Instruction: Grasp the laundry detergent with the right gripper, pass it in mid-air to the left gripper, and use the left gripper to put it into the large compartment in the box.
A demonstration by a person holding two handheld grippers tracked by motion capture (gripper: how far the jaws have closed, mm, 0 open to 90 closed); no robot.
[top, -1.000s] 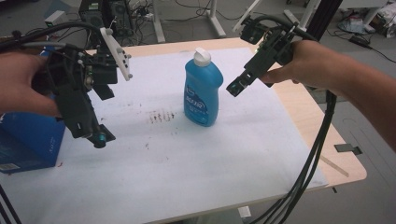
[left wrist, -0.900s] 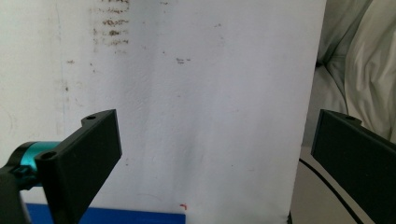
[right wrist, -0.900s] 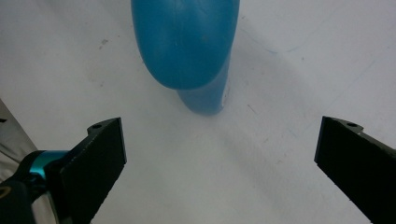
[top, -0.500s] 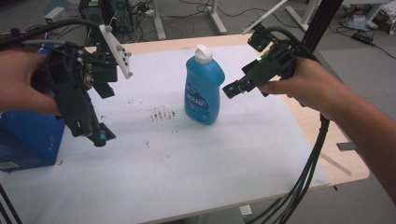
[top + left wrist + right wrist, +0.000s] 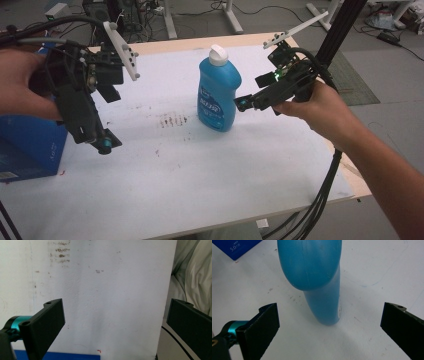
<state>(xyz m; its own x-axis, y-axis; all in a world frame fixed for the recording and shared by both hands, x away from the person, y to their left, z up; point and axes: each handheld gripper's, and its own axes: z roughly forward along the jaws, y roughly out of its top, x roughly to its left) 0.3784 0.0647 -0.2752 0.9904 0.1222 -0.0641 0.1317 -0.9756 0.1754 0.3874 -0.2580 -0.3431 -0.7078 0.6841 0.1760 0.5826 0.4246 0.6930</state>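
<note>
Now that the right claw (image 5: 241, 103), jaws wide, has closed in at the blue bottle's (image 5: 218, 92) three o'clock, grasping looks imminent; the left claw (image 5: 104, 145) hangs open.

1 blue bottle (image 5: 218, 92), 1 blue box (image 5: 27, 147), 2 grippers.

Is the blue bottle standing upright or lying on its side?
Upright. The blue bottle stands on its base on the table, white cap on top, untouched.

A white sheet (image 5: 210, 170) covers a light wooden table (image 5: 350, 172). Grey floor (image 5: 390, 107) lies beyond, with desk legs (image 5: 231, 15), loose cables (image 5: 400, 40) and a dark mat (image 5: 352, 75).
</note>
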